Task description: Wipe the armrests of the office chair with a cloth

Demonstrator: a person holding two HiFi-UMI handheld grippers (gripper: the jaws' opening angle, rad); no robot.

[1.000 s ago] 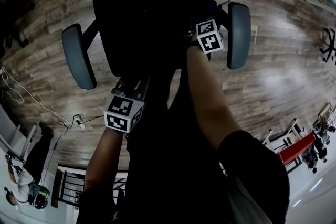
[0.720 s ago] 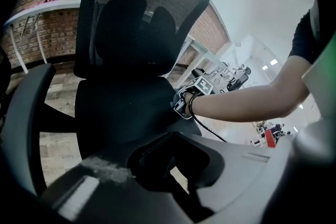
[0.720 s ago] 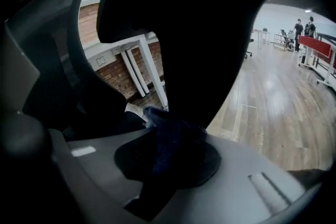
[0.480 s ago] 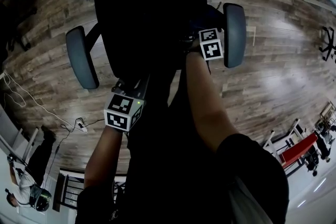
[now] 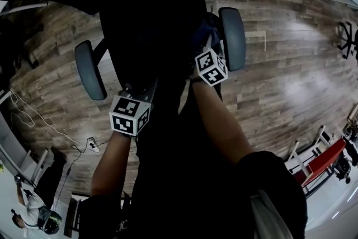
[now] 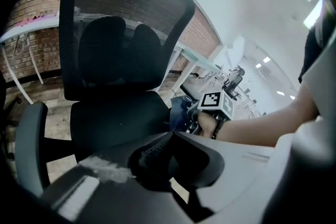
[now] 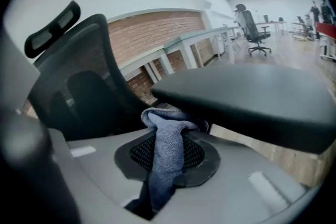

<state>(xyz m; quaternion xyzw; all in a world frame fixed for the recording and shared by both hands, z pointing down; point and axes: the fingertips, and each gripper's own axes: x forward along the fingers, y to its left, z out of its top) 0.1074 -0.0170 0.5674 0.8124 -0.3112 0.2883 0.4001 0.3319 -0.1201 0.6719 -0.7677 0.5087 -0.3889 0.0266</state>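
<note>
Left of the head view: left armrest [image 5: 89,70], grey pad, bare, well apart from both tools.

Below and right of it: left gripper [image 6: 157,150], held near the front of the seat. Its own view shows the jaws pressed together with nothing between them. They point at the office chair [image 6: 118,60], at the seat and mesh back.

Centre: from above, seat and back read as one dark mass.

Right of centre: right gripper [image 7: 167,157], jaws pinching a blue-grey cloth [image 7: 164,136]. The cloth hangs down through the jaws. Its bunched top is pushed against the near edge of the right armrest [image 7: 252,94]. From above, the cloth sits just beside that pad's inner side, upper middle of the frame.

All round: wood floor [image 5: 291,75]. Lower left: white cable [image 5: 42,118] trailing across it.
</note>
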